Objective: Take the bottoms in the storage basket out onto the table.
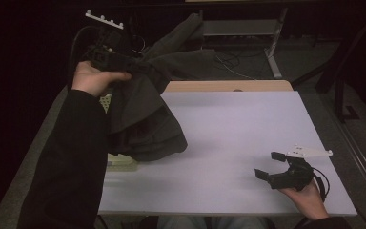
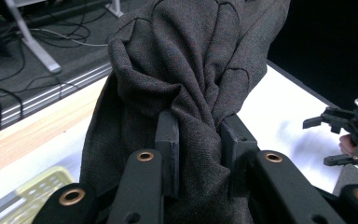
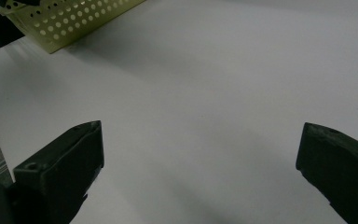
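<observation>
Above yellow basket (image 1: 122, 163), left gripper (image 2: 198, 135) jaws clamped on dark garment (image 2: 191, 70) — right gripper (image 1: 272, 166) jaws apart

1. I see one dark grey garment (image 1: 143, 114), a heavy woven cloth with stitched seams, hanging bunched and deeply creased.
2. In the left gripper view I see a thick gathered fold of it (image 2: 191, 93), puckered where it is pinched, the rest spreading wide above.
3. From the high view its top is lifted off the table at the far left corner, one loose part trailing beyond the far edge.
4. Its lower folds sag in layers onto the white tabletop, left side.
</observation>
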The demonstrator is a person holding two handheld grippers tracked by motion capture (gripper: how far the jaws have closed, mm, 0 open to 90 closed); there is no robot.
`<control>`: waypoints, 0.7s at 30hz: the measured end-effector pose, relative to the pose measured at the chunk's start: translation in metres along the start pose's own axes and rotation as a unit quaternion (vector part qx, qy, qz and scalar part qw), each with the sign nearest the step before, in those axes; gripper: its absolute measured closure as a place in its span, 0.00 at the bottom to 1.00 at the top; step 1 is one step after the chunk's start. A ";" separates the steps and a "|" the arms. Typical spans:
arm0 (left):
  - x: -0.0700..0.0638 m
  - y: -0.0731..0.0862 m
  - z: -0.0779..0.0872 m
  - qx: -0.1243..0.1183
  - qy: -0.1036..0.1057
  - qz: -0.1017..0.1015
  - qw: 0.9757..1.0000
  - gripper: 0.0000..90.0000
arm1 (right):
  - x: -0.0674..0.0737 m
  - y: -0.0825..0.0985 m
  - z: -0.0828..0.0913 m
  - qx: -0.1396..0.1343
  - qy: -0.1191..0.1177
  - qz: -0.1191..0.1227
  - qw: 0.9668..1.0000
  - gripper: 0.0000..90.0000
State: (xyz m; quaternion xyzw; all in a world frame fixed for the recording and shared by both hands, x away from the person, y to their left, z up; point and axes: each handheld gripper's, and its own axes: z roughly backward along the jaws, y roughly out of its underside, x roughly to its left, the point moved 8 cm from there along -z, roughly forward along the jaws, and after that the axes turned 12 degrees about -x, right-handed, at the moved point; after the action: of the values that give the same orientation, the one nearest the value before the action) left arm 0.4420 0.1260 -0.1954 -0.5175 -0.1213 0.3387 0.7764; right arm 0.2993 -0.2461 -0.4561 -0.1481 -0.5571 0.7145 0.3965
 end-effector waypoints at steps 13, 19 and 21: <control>-0.019 -0.005 -0.028 0.006 0.027 -0.006 1.000 0.78 | -0.001 0.001 0.002 0.001 0.001 0.001 1.000 0.00; -0.029 -0.006 -0.045 0.006 0.047 -0.008 0.999 0.78 | -0.002 0.001 0.002 0.000 0.001 0.002 1.000 0.00; -0.033 -0.006 -0.051 0.008 0.052 -0.009 0.999 0.78 | -0.002 0.001 0.002 0.000 0.001 0.002 1.000 0.00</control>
State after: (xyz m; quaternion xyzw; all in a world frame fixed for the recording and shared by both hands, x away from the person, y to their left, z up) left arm 0.4477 0.0667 -0.2069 -0.5273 -0.0827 0.3055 0.7885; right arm 0.2988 -0.2488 -0.4564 -0.1497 -0.5566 0.7150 0.3957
